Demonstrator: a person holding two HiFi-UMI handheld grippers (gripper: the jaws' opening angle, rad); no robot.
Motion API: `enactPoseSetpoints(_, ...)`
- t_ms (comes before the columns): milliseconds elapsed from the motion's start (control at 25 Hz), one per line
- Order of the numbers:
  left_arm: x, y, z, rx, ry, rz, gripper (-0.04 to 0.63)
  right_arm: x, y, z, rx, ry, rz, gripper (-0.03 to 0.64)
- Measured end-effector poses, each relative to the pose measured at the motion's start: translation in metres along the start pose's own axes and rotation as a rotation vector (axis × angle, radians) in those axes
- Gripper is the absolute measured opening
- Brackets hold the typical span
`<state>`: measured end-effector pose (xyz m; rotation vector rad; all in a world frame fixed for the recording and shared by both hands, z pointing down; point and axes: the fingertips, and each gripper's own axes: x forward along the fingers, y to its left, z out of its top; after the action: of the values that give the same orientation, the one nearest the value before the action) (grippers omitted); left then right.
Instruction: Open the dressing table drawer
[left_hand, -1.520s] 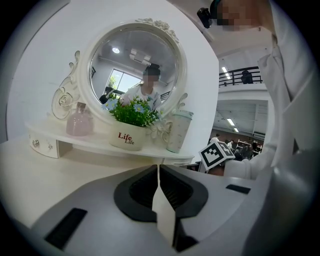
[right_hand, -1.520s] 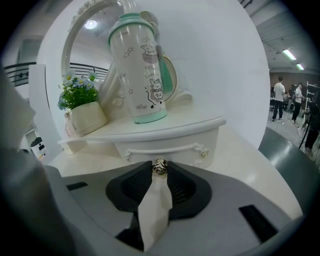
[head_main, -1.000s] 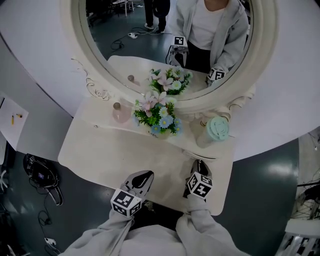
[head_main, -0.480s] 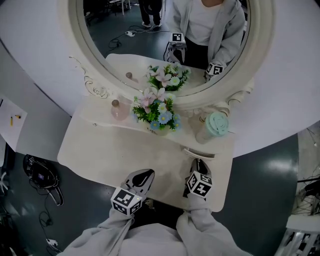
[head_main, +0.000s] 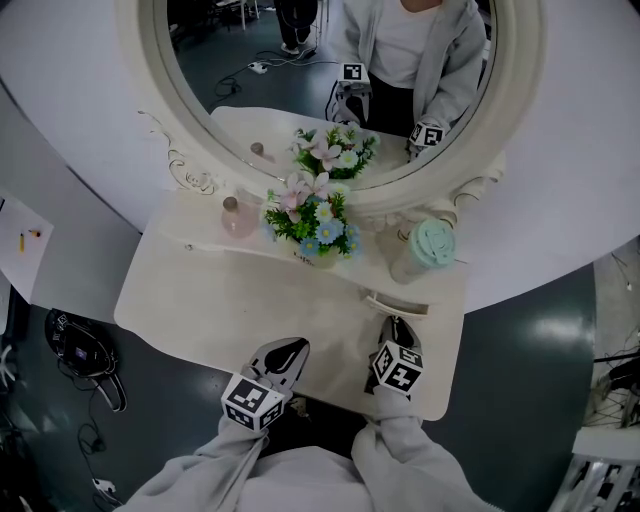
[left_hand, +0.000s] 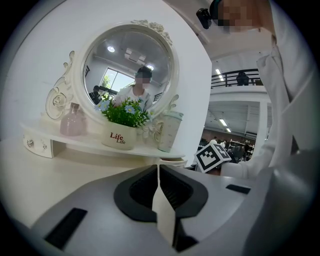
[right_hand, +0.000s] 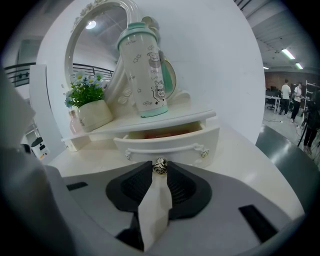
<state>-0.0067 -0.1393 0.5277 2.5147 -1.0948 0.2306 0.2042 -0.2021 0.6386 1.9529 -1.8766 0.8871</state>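
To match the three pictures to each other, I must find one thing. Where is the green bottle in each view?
Head view: bottle, right of centre.
Left gripper view: bottle, at centre.
Right gripper view: bottle, upper centre, above the drawer.
Shared landmark: flowers, on the bottle's left in every view.

Even indoor light, soft shadows. Head view dimmer, floor (head_main: 560, 340) dark. Gripper views fisheye: black corners, bent edges. Ceiling strip lights (right_hand: 291, 54) bright.
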Motion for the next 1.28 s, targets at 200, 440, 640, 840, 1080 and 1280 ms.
enactPoseSetpoints(200,-0.004,0.001,0.002,0.003,-0.012,0.009,0.026,-0.002,0.002,-0.002,0.000,-0.007,0.004,0.108)
enactPoseSetpoints(440,-0.007,-0.003,0.001,0.005,-0.013,0.009,0.026,-0.008,0.003,-0.004,0.003,-0.008,0.006,0.109)
enactPoseSetpoints(640,-0.009,-0.006,0.001,0.007,-0.017,0.004,0.026,-0.011,0.003,-0.006,-0.002,-0.001,0.008,0.108)
enactPoseSetpoints(840,-0.011,-0.009,0.000,0.010,-0.017,-0.003,0.027,-0.019,0.004,-0.015,-0.004,0.001,0.005,0.108)
enactPoseSetpoints(1080,-0.013,-0.013,-0.002,0.012,-0.015,-0.016,0.026,-0.024,0.004,-0.018,-0.002,0.001,0.003,0.108)
enactPoseSetpoints(1280,-0.017,-0.014,-0.002,0.013,-0.015,-0.017,0.026,-0.028,0.005,-0.023,0.000,0.006,0.001,0.109)
